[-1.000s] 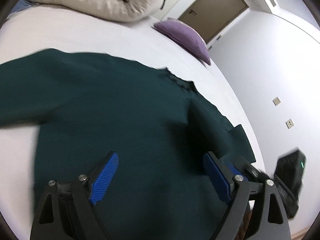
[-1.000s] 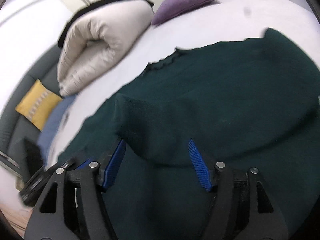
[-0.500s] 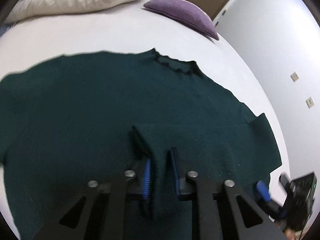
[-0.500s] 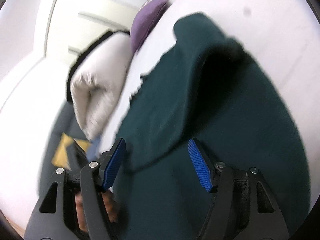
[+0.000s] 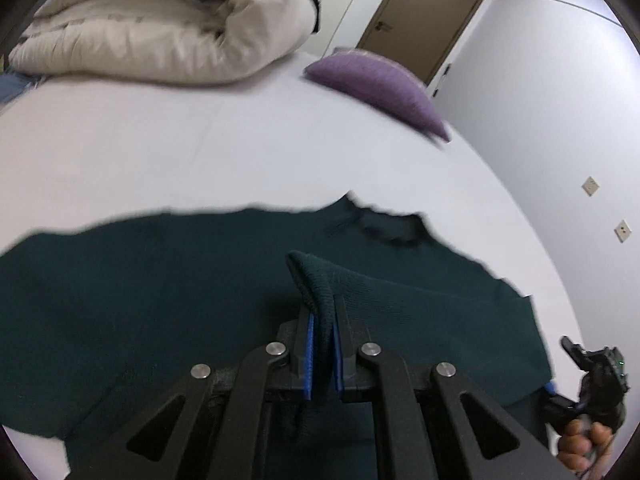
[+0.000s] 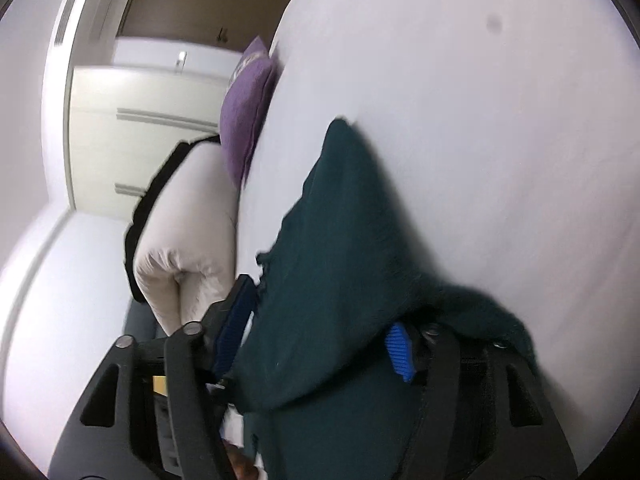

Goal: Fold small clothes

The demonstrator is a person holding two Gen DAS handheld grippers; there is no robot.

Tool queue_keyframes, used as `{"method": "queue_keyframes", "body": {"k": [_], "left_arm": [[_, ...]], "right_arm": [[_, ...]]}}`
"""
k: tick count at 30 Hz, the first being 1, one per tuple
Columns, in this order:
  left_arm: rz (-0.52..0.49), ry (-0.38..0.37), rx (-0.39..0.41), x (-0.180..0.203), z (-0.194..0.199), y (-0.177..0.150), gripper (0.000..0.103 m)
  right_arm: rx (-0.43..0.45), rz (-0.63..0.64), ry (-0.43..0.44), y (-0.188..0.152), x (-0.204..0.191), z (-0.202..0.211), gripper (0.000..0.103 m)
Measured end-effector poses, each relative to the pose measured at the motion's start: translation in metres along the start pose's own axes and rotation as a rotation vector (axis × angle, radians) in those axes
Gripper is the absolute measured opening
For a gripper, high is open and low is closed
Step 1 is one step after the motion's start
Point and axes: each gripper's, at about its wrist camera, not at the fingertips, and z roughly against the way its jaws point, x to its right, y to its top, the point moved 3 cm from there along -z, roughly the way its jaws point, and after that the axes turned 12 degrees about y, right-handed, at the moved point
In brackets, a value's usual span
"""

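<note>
The dark green sweater [image 5: 168, 280] lies spread out on the white bed [image 5: 200, 152], with its neck hole pointing toward the far side. The left tool [image 5: 322, 336] is pinched tight on a fold of the sweater, a sleeve end as far as I can tell, and holds it up over the middle. The right tool [image 6: 316, 340] has its two blue pads [image 6: 398, 354] wide apart, with sweater cloth draped between and over them; it does not look like it is squeezing anything. So the folding has only just begun: one part is lifted and being brought in, and most of the sweater is flat and not folded yet. Farther up the bed sit a rolled cream duvet [image 5: 172, 24] and a purple pillow [image 5: 380, 84]. Both are well away from the sweater, so nothing on the bed blocks the fold. A brown door [image 5: 420, 12] is behind them.
</note>
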Motion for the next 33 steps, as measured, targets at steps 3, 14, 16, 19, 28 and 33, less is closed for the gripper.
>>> {"method": "queue_keyframes", "body": {"k": [3,14,16,19,28,33], "left_arm": [[0.003,0.007,-0.012,-0.004,-0.017,-0.015,0.011],[0.045,-0.049,0.01,-0.016,-0.018,-0.018,0.015],[0.048,-0.053,0.012,-0.016,-0.019,-0.019,0.015],[0.055,-0.071,0.018,-0.019,-0.02,-0.019,0.015],[0.078,-0.111,0.034,-0.024,-0.022,-0.024,0.015],[0.094,-0.13,0.029,-0.026,-0.024,-0.021,0.016]], "right_arm": [[0.01,0.013,-0.006,0.005,0.011,0.008,0.029],[0.023,0.297,-0.222,0.023,-0.043,0.036,0.033],[-0.018,0.326,-0.253,0.04,-0.044,0.012,0.032],[-0.073,0.36,-0.357,0.064,-0.03,-0.027,0.032],[-0.144,0.609,-0.582,0.08,-0.025,-0.083,0.004],[-0.11,0.649,-0.595,0.078,-0.026,-0.081,0.008]]}}
